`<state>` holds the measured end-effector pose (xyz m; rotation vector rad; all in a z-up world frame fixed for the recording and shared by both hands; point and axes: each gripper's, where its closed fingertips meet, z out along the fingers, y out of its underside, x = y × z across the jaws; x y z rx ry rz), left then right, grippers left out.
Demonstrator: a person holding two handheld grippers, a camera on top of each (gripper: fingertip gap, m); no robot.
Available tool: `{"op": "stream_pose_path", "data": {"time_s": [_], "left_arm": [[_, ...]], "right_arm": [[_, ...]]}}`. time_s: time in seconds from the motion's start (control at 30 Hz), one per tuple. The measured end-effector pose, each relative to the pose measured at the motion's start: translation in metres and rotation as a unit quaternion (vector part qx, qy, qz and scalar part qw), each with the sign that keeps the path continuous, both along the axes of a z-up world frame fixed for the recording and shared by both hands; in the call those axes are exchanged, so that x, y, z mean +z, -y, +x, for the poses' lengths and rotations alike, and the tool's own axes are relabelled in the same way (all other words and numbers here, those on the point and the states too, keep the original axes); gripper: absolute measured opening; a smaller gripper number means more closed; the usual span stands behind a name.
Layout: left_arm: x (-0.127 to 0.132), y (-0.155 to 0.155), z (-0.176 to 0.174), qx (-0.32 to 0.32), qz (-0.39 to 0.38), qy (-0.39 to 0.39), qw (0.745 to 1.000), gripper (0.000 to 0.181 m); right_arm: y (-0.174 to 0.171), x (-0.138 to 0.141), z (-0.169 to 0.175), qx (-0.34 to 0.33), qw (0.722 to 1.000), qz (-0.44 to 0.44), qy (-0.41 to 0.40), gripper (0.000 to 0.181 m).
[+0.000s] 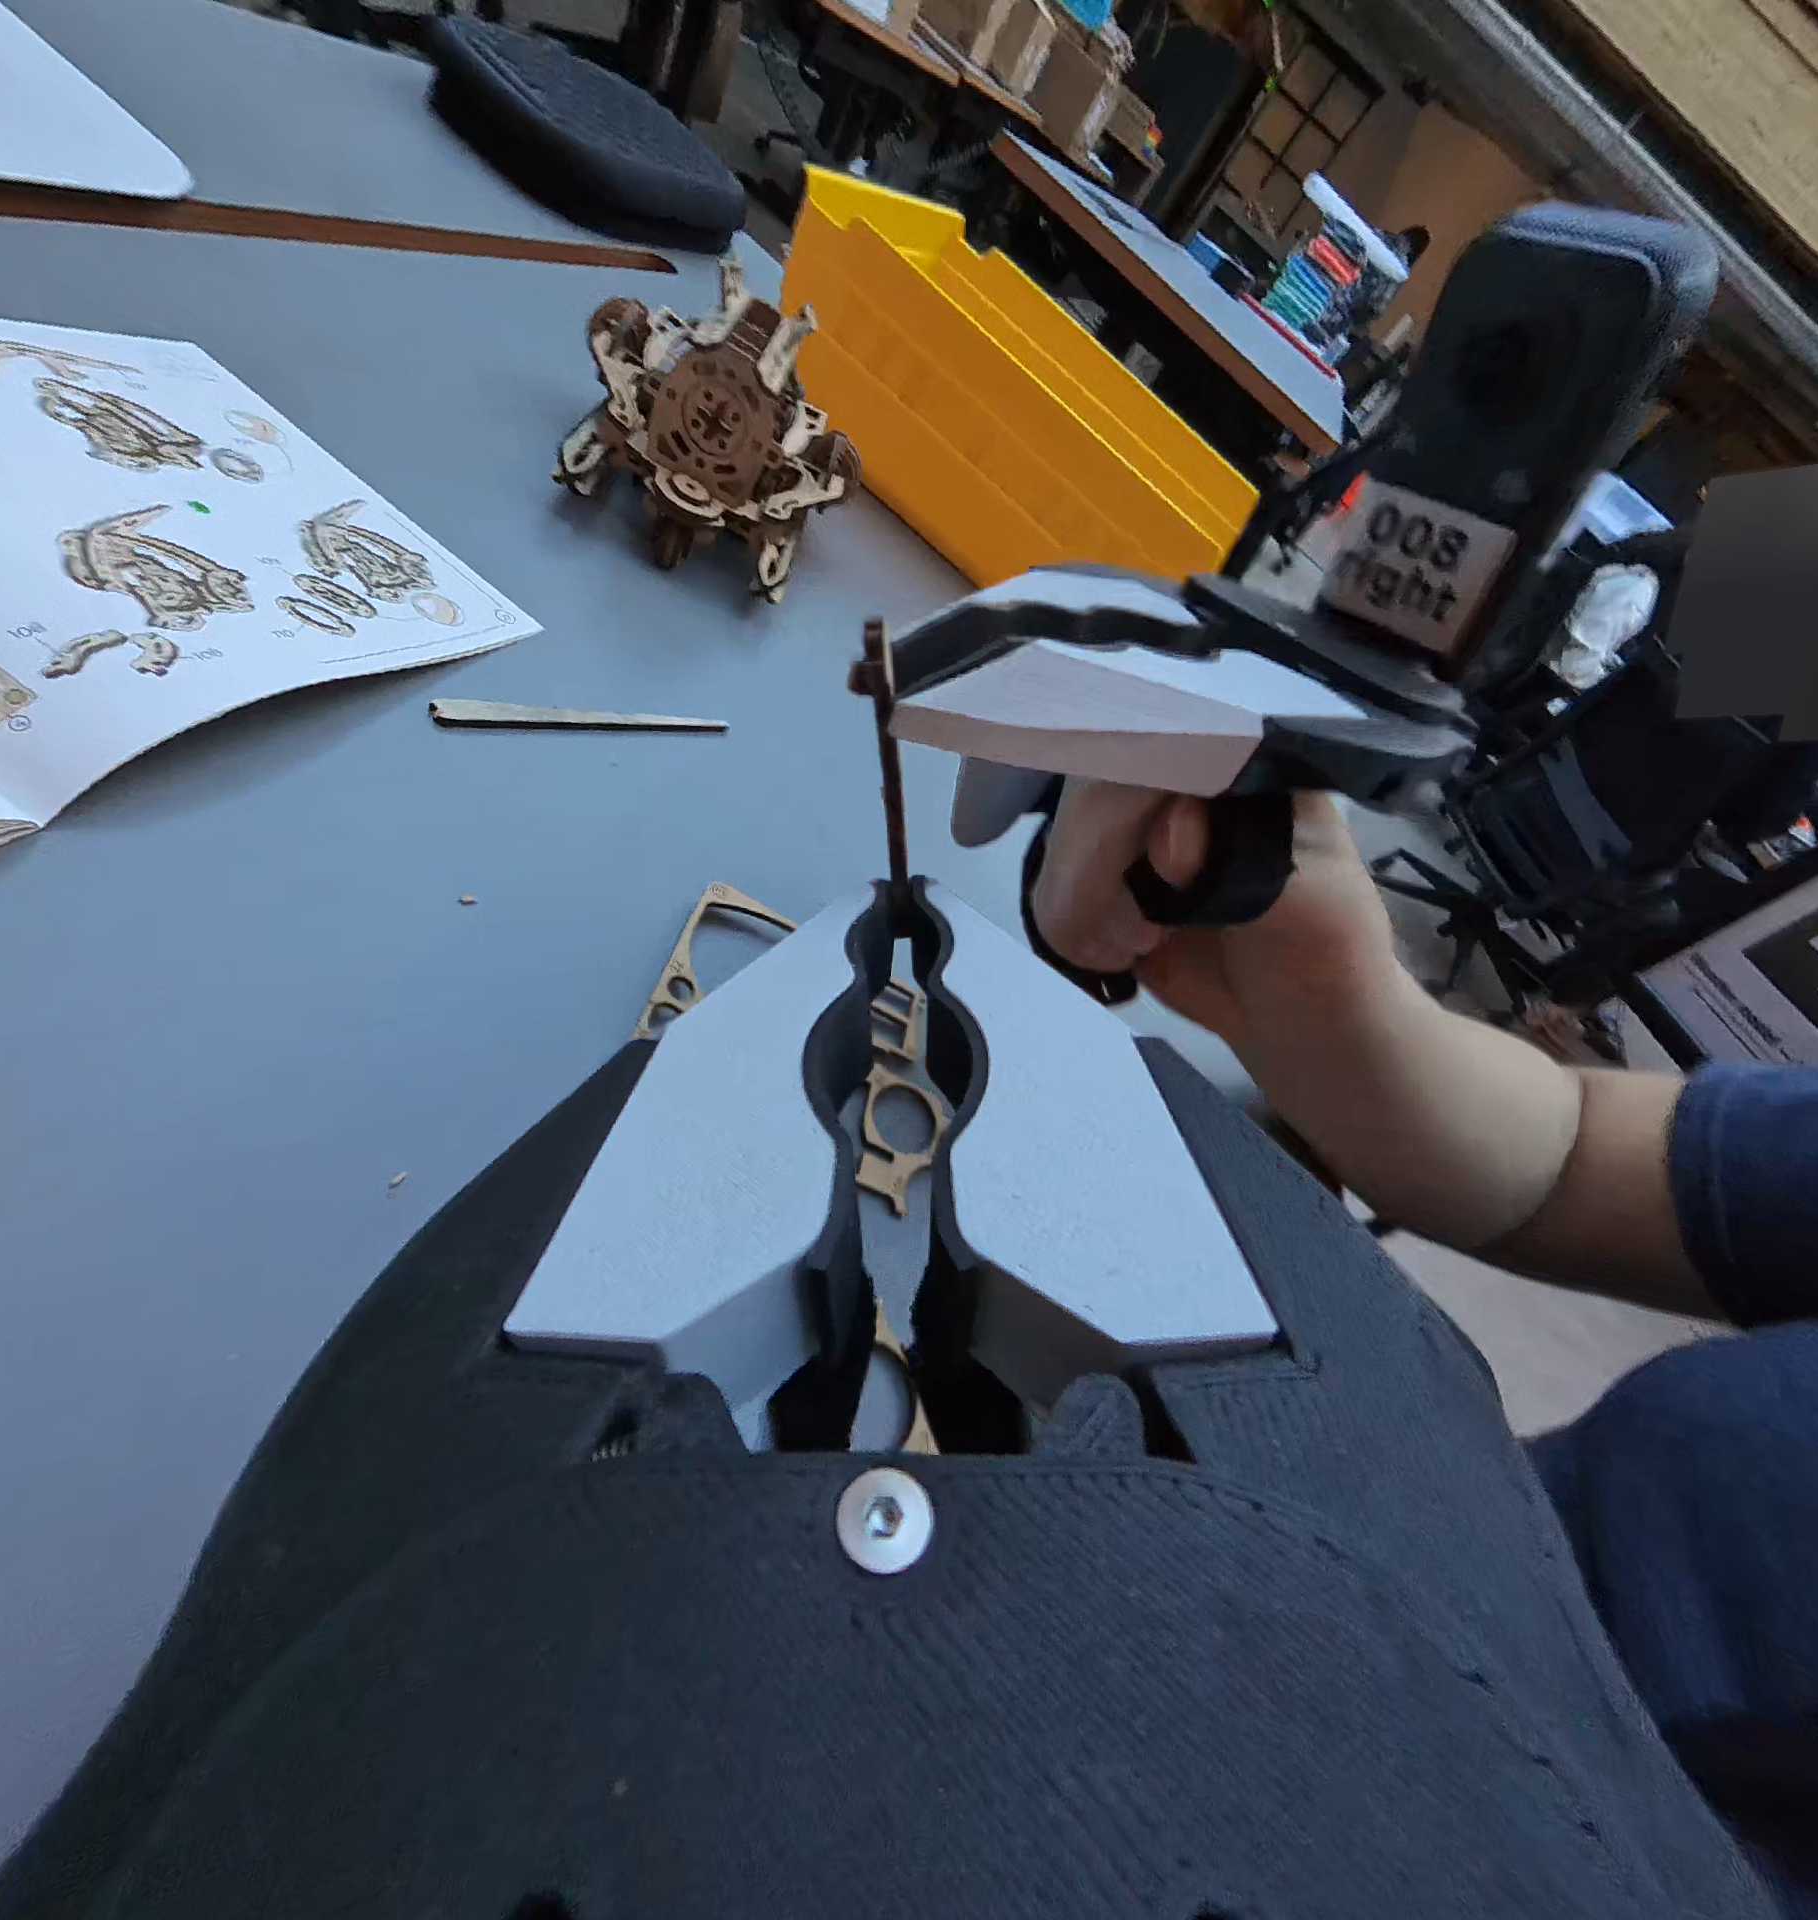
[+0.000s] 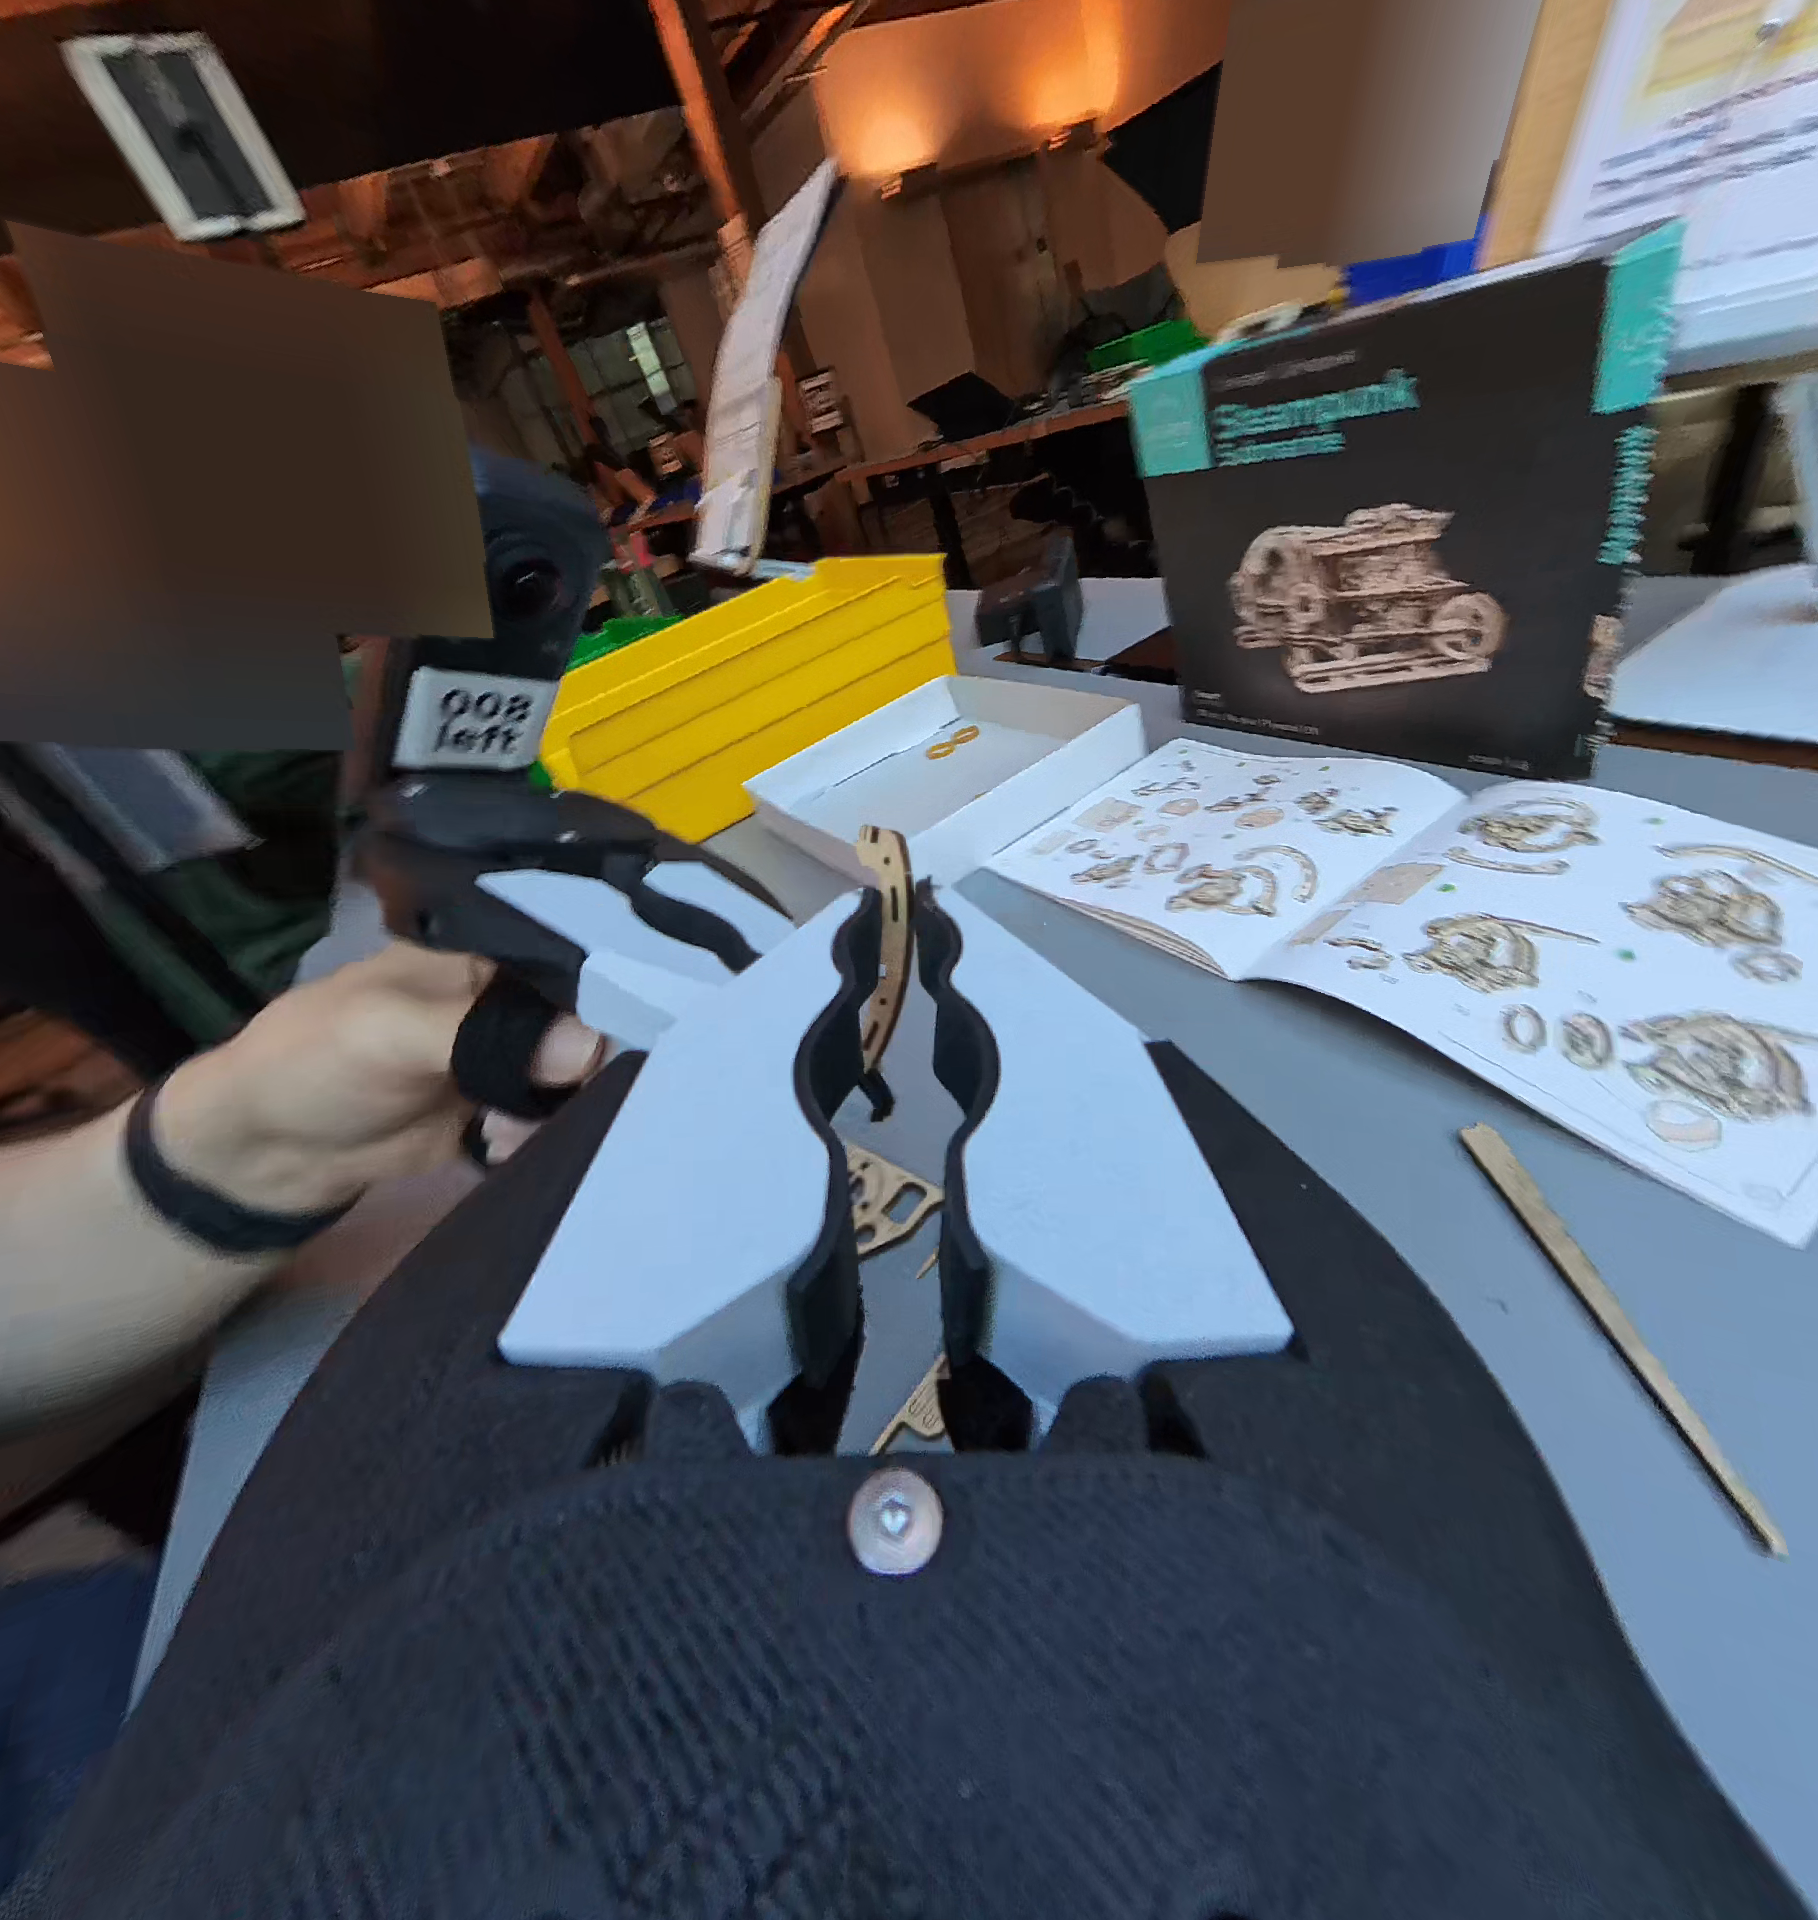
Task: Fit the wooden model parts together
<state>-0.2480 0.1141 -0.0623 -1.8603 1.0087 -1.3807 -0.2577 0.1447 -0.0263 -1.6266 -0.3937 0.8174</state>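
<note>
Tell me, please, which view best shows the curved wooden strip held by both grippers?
The right wrist view: the curved wooden strip shows its broad face, with its arc and notches. The left wrist view sees it edge-on, as a thin dark line.

An open instruction booklet (image 2: 1487, 966) lies flat on the grey desk (image 1: 261, 987). Behind the booklet stands a dark product box (image 2: 1393, 530); a white tray (image 2: 946, 769) and a yellow bin (image 2: 770, 675) sit to the booklet's left.
</note>
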Motion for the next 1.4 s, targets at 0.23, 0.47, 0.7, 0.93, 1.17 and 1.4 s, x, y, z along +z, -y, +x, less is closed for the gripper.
{"op": "stream_pose_path", "data": {"time_s": [0.23,0.47,0.7,0.93,1.17,1.4], "left_arm": [[0.002,0.052,-0.065,-0.251,-0.053,-0.095,0.962,0.000],[0.001,0.066,-0.084,-0.340,-0.073,-0.149,0.926,0.000],[-0.010,0.057,-0.084,-0.317,-0.068,-0.169,0.931,0.001],[0.026,0.021,-0.078,-0.168,-0.065,0.011,0.983,0.020],[0.040,0.006,-0.088,-0.069,-0.036,0.087,0.993,0.025],[0.040,0.017,-0.084,-0.092,-0.046,0.099,0.990,0.007]], "right_arm": [[0.056,-0.001,-0.009,0.296,0.949,-0.096,-0.055,0.044],[0.079,-0.015,-0.060,0.397,0.903,-0.146,-0.076,0.035],[0.073,-0.028,-0.073,0.380,0.915,-0.130,-0.035,0.001],[0.043,0.003,-0.050,0.291,0.939,-0.107,-0.150,0.001],[0.037,0.008,-0.053,0.273,0.941,-0.105,-0.172,0.001],[0.042,0.006,-0.068,0.272,0.943,-0.104,-0.160,0.001]]}}
